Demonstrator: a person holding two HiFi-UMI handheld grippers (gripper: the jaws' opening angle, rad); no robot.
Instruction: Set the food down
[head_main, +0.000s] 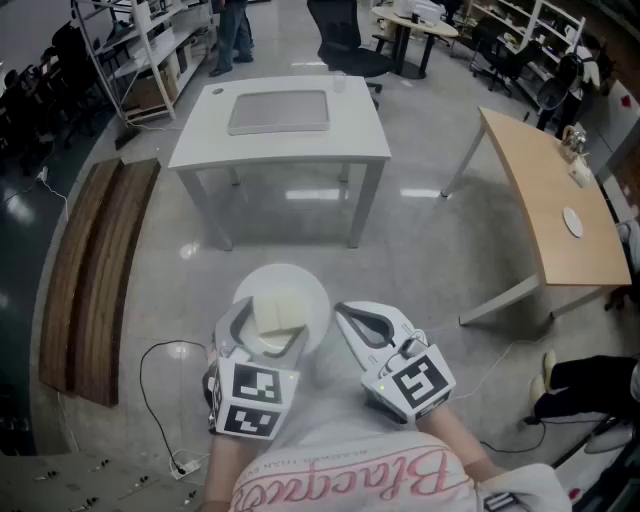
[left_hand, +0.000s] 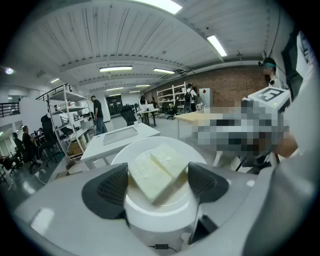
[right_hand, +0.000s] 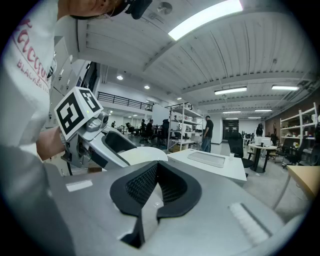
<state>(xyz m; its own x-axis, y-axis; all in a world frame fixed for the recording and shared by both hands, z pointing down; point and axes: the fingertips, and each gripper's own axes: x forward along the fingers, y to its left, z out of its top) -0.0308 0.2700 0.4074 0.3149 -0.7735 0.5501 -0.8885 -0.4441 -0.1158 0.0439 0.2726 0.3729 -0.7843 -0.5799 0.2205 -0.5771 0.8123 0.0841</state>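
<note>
At the far left, long wooden boards (head_main: 95, 270) lie on the floor, and a black cable (head_main: 148, 372) loops just beside their near end. Next comes the left hand-held gripper (head_main: 265, 338), its jaws spread wide and clamped on the round foot of a white dish (head_main: 295, 283), which it holds in the air above the floor. On the dish lie two pale rectangular slabs of food (head_main: 278, 315), side by side and touching, one leaning partly on the other.

Ahead, well apart from the dish, stands a white bench (head_main: 350, 140) with a grey tray (head_main: 278, 112) on its top.

The right hand-held gripper (head_main: 345, 312) hangs just beside the dish, its jaws closed together with nothing between them.

At the far right stands a wooden bench (head_main: 540, 200) carrying a small white disc (head_main: 572, 222).
</note>
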